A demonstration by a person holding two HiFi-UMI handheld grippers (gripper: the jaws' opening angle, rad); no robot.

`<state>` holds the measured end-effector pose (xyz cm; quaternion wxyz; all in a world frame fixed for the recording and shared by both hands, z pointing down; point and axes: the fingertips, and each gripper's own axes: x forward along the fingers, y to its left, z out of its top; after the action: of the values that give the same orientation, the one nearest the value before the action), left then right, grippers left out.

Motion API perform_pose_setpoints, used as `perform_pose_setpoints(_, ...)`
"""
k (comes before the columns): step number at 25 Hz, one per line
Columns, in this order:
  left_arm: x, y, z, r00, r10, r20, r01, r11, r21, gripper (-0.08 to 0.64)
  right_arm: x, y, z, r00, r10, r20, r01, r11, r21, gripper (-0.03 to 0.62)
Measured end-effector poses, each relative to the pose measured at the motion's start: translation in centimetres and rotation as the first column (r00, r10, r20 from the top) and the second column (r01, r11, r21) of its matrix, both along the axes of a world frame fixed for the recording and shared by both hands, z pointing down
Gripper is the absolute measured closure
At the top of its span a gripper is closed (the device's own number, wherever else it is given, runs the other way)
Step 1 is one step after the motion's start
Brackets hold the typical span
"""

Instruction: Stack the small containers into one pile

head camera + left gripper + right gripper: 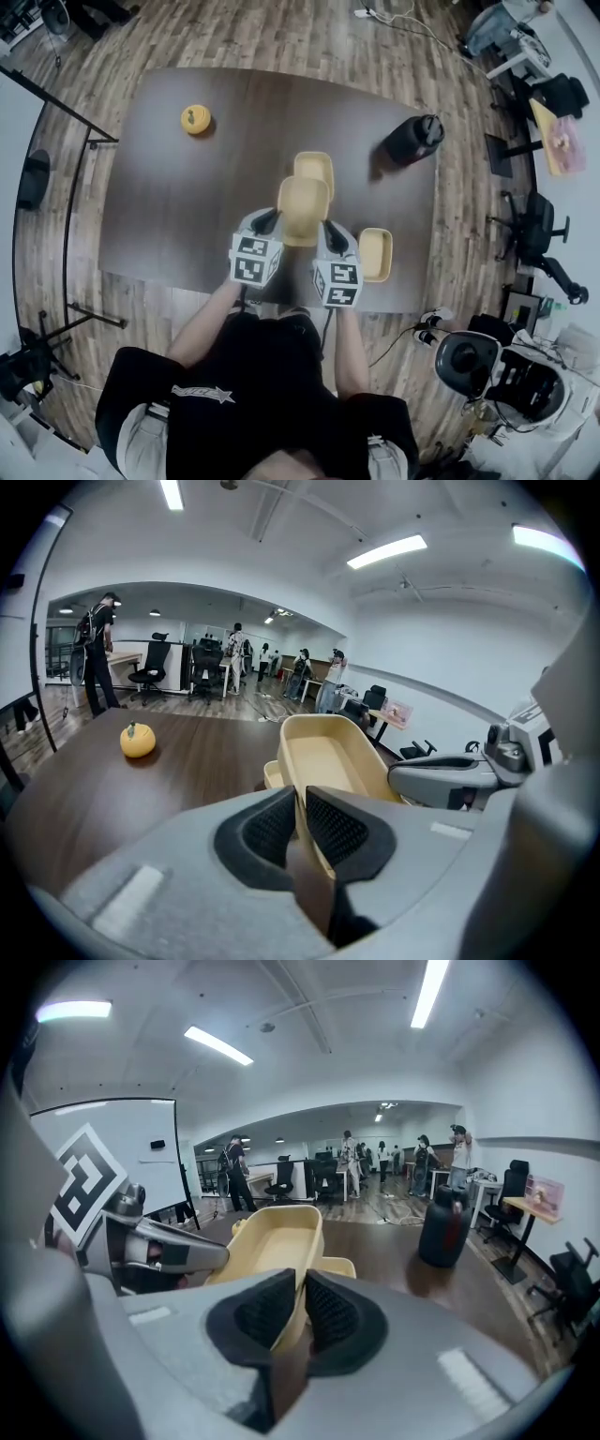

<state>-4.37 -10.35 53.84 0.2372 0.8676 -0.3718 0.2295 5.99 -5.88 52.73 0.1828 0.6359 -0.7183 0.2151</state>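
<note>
Raised container (303,208) before far container (314,169) (tabletop (169,206))

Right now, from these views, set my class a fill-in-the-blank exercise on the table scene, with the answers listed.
The raised container, the container behind it and the container by the table edge make ____ yellow containers.
____ grippers, the left gripper and the right gripper, are shut on the raised container's rim.
In the head view, the orange fruit lies ____ of the containers.
The dark jug stands to their ____.
Missing words: three; two; left; right.
</note>
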Motion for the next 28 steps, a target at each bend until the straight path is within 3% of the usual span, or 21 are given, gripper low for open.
perform_pose_setpoints(13,5.1,-8.0,2.0,0.996,-0.072,0.052,0.073,0.997,-0.033,0.515,5.3,-8.7,2.1,0.997,-0.068,0.044,0.070,0.997,-0.043,0.555)
perform_pose_setpoints(18,6.6,-9.6,4.3,0.992,-0.093,0.088,0.104,0.987,-0.121,0.516,7.0,-10.8,4.8,0.993,-0.070,0.095,0.082,0.989,-0.127,0.555)
perform_pose_setpoints(28,6.3,-10.9,8.7,0.980,-0.129,0.149,0.164,0.953,-0.253,0.525,6.6,-12.3,9.7,0.982,-0.069,0.178,0.115,0.958,-0.263,0.555)
